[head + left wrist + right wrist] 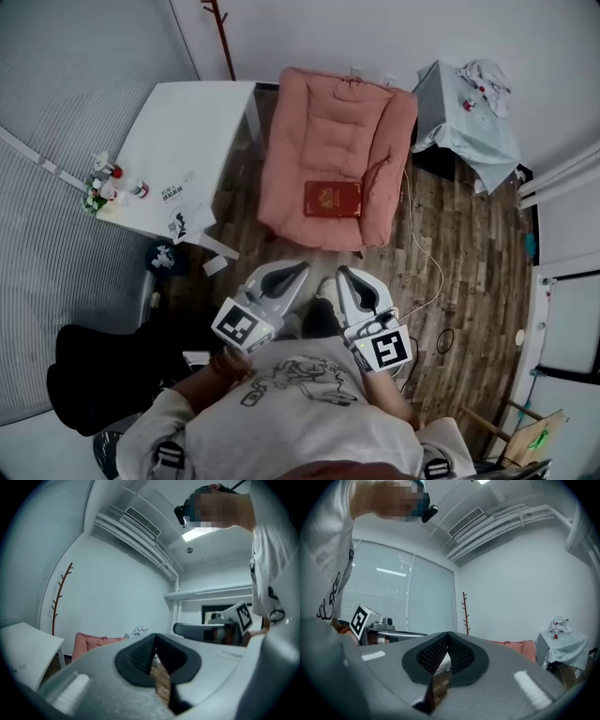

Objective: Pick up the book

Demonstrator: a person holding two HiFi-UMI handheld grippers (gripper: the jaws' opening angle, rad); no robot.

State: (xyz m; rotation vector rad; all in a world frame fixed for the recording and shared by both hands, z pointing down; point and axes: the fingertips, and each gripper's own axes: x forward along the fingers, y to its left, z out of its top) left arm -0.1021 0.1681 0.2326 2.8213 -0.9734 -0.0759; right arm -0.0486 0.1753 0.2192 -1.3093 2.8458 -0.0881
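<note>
A dark red book (333, 199) with a gold emblem lies flat on the seat of a pink cushioned chair (330, 131). My left gripper (302, 267) and right gripper (342, 273) are held side by side close to my body, over the wooden floor and short of the chair's front edge. Both point level toward the chair. In the left gripper view the left gripper (155, 637) has its jaws shut with nothing between them. The right gripper (447, 635) in its own view is likewise shut and empty. The book is not visible in either gripper view.
A white table (183, 150) with small bottles stands left of the chair. A side table under a pale cloth (469, 117) stands at the right. A cable (424, 258) trails over the wooden floor. A coat stand (221, 33) is by the far wall.
</note>
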